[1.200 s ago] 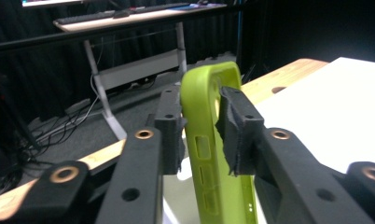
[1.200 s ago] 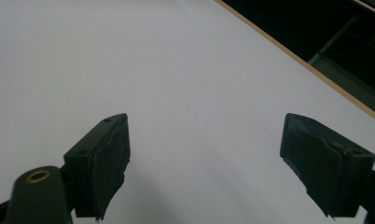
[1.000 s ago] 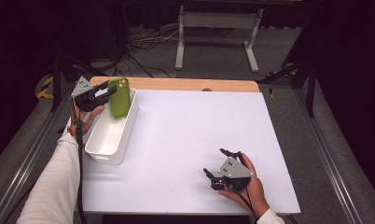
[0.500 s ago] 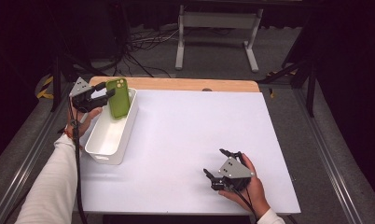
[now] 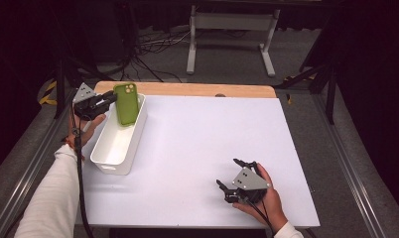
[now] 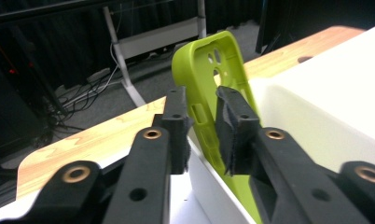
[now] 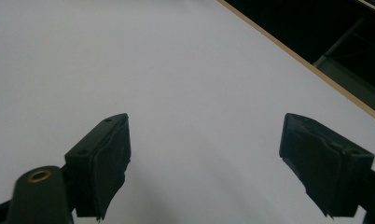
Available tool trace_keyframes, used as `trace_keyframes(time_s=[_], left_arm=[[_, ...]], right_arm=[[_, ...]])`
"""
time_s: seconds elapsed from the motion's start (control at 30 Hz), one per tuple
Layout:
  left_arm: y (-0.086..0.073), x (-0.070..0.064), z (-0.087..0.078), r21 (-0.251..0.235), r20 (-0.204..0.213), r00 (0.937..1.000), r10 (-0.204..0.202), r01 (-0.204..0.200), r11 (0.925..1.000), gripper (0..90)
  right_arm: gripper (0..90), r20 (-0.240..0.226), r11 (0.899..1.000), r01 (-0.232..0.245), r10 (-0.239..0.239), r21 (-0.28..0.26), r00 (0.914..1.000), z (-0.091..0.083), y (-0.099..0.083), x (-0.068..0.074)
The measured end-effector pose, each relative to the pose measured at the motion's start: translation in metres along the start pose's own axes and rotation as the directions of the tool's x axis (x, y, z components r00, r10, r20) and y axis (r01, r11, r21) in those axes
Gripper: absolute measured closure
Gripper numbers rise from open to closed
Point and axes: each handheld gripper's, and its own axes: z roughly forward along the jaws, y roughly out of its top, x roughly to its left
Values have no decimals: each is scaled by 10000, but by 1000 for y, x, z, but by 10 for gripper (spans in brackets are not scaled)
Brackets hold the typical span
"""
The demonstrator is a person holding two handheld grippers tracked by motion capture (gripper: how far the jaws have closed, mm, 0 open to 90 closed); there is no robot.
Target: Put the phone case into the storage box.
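- White covering spreads over most of the surface (image 5: 197, 148), with a wooden strip showing along its far edge and dark floor, cables and a metal stand beyond.
- At the left gripper (image 6: 202, 126), the fingers (image 6: 237, 123) stand narrow, one on each side of a green phone case (image 6: 213, 79); whether the pads press it or have just let go, I cannot tell, as a slim gap seems to show on one side.
- From above, the left gripper (image 5: 99, 103) sits at the far left corner, and the phone case (image 5: 126, 102) stands nearly upright at the far end of a white bin (image 5: 110, 161), leaning toward its far wall.
- Camera cut-outs are at the top of the case; its open inner side faces the gripper camera.
- My judgement: it is a light, bendy shell, not fragile, and likely to flex or twist if pinched at one thin rim.
- A better hold would span the side edge near the middle, where the wall is stiffest; a smooth skin may slip under a weak pinch.
- Farther out, the right gripper (image 5: 235, 184) rests near the front right of the surface, its fingers (image 7: 101, 154) spread wide over bare white with nothing between them.
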Motion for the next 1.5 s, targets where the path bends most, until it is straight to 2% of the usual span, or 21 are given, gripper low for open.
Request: trace_keyframes(time_s=[0.2,0.27,0.43,0.5,1.03,1.5], left_arm=[[0,-2,8,153,-182,9998,-55,58,9999,790],[1,-4,11,283,-228,9997,86,-80,9996,789],[1,-5,11,197,-247,9997,-13,18,9998,784],[1,-4,9,185,-199,9998,-100,103,9998,783],[9,-7,-4,-37,53,9999,124,-123,9999,766],[15,-21,-25,-359,245,9988,432,-423,9985,761]], right_arm=[[178,-19,10000,-27,27,21,10000,1,-1,0],[178,-17,10000,-44,44,36,10000,1,-1,-1],[180,-8,10000,-58,58,44,10000,0,-1,-1],[182,-5,10000,-3,3,52,10000,0,-1,0],[182,40,10000,-4,5,-90,10000,-1,1,-1],[184,130,9992,-130,135,-369,9998,-6,3,-3]])
